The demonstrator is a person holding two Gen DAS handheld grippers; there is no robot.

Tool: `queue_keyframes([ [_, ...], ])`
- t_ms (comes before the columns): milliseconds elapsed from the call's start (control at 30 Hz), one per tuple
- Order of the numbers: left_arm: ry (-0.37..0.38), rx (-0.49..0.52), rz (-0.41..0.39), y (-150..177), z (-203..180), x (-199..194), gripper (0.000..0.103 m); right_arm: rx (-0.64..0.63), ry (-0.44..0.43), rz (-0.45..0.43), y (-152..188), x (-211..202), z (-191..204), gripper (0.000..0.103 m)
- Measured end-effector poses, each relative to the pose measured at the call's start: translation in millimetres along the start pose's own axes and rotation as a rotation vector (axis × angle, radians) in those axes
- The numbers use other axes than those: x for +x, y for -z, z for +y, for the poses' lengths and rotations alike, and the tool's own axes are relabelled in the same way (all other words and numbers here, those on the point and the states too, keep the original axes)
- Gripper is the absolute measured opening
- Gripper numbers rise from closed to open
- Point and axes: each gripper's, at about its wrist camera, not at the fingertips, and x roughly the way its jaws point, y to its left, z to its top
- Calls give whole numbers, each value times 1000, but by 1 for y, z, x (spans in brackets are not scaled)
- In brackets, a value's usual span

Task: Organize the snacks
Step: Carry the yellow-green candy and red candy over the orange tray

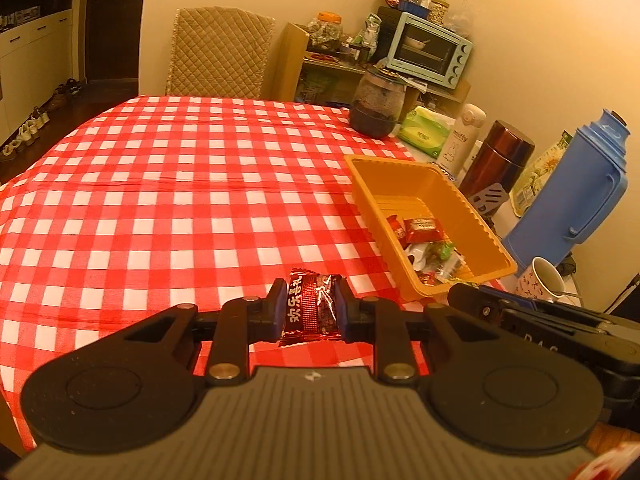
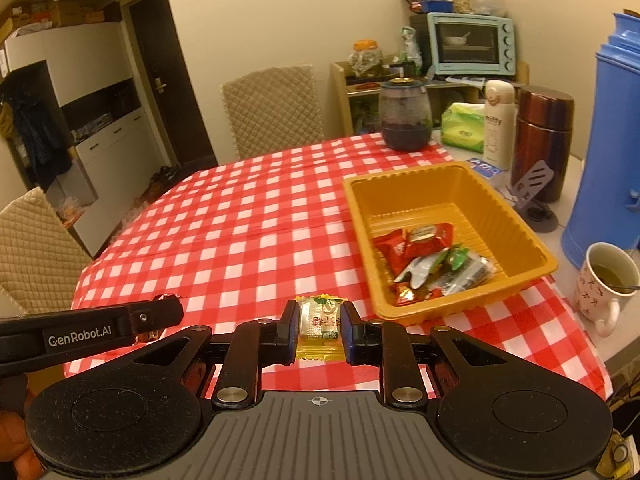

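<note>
My left gripper [image 1: 311,304] is shut on a dark red snack packet [image 1: 310,306] with white characters, held above the checked tablecloth near the front edge. My right gripper [image 2: 321,322] is shut on a pale yellow-green candy packet [image 2: 320,322]. An orange plastic tray [image 2: 360,216] stands to the right of both grippers, also in the left wrist view [image 1: 362,184]. It holds several wrapped snacks [image 2: 424,256], red, green and clear. The left gripper's body [image 2: 92,330] shows at the left of the right wrist view; the right gripper's body [image 1: 532,320] shows at the right of the left wrist view.
A red-and-white checked cloth [image 1: 180,200] covers the table. A dark glass jar [image 2: 405,116], tissue pack [image 2: 462,126], white bottle [image 2: 498,124], brown flask [image 2: 544,140], blue thermos [image 2: 608,140] and mug [image 2: 604,284] stand along the right. Padded chairs [image 2: 276,108] stand behind.
</note>
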Motion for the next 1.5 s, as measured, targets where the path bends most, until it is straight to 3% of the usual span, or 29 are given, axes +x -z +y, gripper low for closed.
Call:
queue_keyframes([
  [833, 96, 87, 42, -10, -68, 34, 22, 133, 109, -33, -7, -18, -76, 22],
  [1500, 138, 121, 71, -19, -96, 68, 22, 177, 150, -38, -15, -11, -110, 22],
])
